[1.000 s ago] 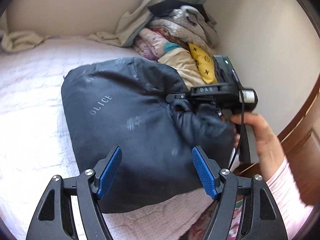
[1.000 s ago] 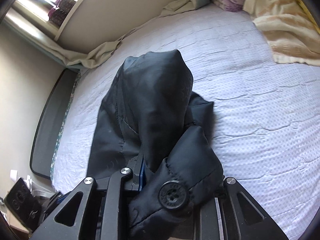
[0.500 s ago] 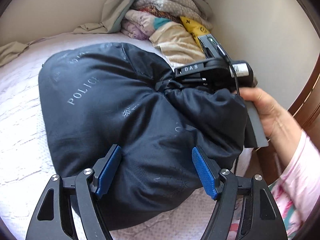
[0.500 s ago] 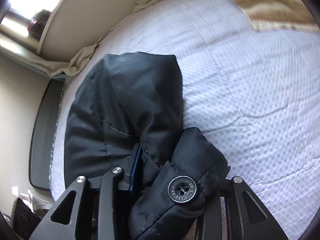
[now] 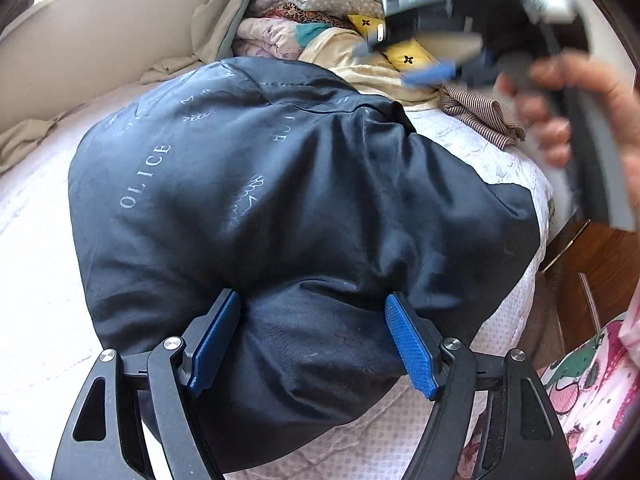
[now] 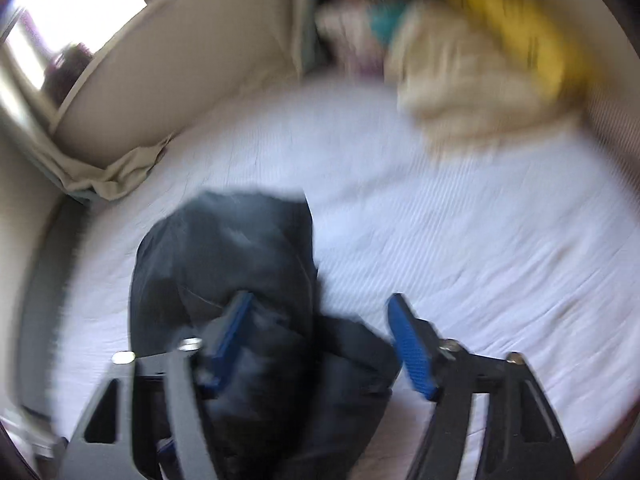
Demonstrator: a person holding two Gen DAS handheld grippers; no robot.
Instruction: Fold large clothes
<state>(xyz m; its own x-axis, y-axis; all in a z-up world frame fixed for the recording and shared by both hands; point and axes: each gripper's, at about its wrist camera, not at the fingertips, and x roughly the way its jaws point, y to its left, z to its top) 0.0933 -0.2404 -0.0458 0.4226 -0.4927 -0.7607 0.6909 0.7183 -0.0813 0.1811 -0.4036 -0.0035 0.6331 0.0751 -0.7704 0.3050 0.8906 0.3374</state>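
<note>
1. Dark navy padded jacket (image 5: 280, 216) lies bunched on the bed (image 5: 36, 264), white quilted cover; "OLICE" lettering faces up.
2. L claw (image 5: 312, 344) spread wide, blue pads either side of the jacket's near bulge; real squeeze or not, can't tell.
3. R claw (image 6: 320, 344) has just been opening, pads apart, jacket fabric below & between them, view v. blurred.
4. Folded clothes pile (image 5: 320, 12) at far corner by the wall.

We see the jacket (image 5: 280, 208) on the bed (image 5: 36, 280). Behind it, a clothes pile (image 5: 316, 20) sits against the wall (image 5: 100, 40).
</note>
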